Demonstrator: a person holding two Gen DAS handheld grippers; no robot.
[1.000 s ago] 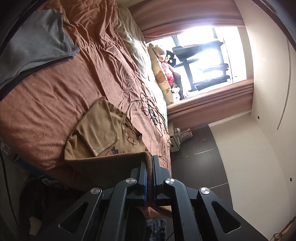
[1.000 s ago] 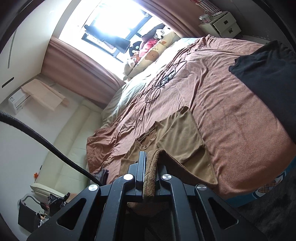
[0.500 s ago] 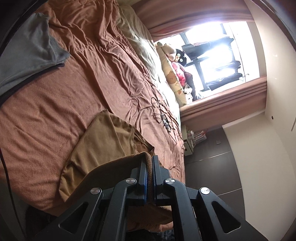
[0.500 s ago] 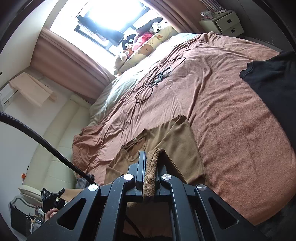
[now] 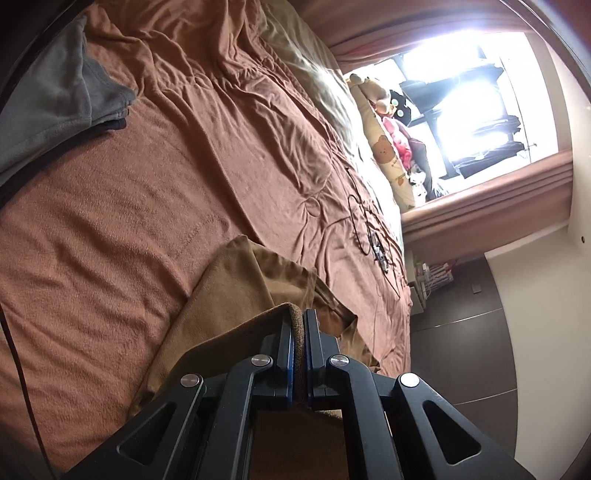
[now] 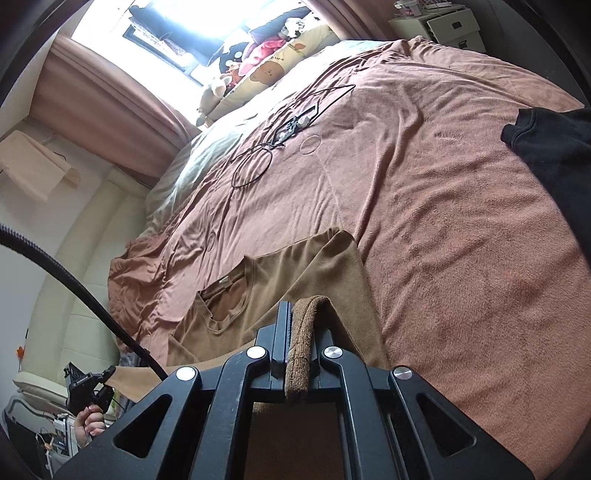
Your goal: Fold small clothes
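A small tan T-shirt (image 5: 236,295) lies on the brown bedspread (image 5: 129,221), its sleeves folded in. My left gripper (image 5: 298,317) is shut on the shirt's ribbed bottom hem and holds it lifted above the shirt body. In the right wrist view the same shirt (image 6: 321,266) shows with its neckline toward the left. My right gripper (image 6: 301,310) is shut on the hem's other corner, which drapes over the fingers. The hem edge stretches between the two grippers. The lower shirt is hidden under both grippers.
A grey garment (image 5: 48,107) lies at the far left of the bed. A black garment (image 6: 554,147) lies at the right. A black cable with a small device (image 6: 288,129) rests mid-bed. Pillows and plush toys (image 6: 258,74) line the window. A nightstand (image 6: 443,26) stands beyond.
Both grippers have carried the hem forward over the shirt toward its neckline. The shirt body now sits closer under the fingers, and less of it shows.
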